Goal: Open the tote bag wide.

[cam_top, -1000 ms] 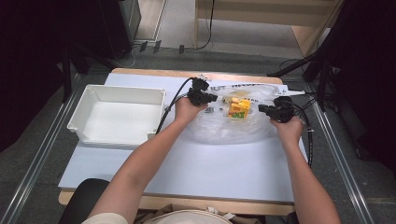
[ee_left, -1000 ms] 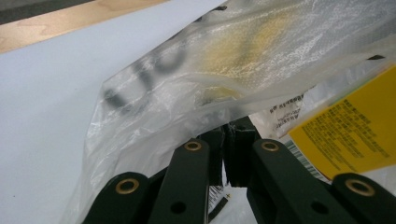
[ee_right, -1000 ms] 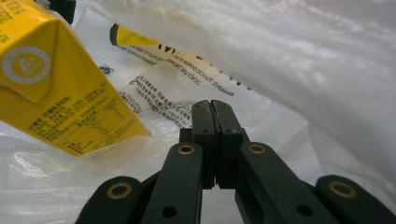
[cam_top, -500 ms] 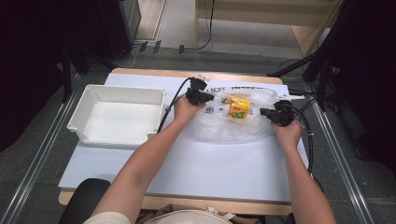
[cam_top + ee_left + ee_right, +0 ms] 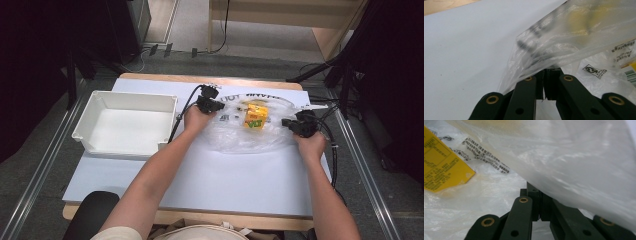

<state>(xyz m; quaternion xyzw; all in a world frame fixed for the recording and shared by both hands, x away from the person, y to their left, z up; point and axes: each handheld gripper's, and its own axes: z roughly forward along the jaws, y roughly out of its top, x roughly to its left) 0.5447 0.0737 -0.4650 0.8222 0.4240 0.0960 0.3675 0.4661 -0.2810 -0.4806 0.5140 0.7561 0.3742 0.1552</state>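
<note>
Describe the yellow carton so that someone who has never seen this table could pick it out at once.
On the pale blue table, right of the white bin, a clear plastic bag lies spread between the left gripper and right gripper, each pinching an edge. The yellow carton stands inside it, the one bright, printed box in the scene.

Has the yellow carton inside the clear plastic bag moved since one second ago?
No. The yellow carton keeps its place relative to the white plastic tray.
</note>
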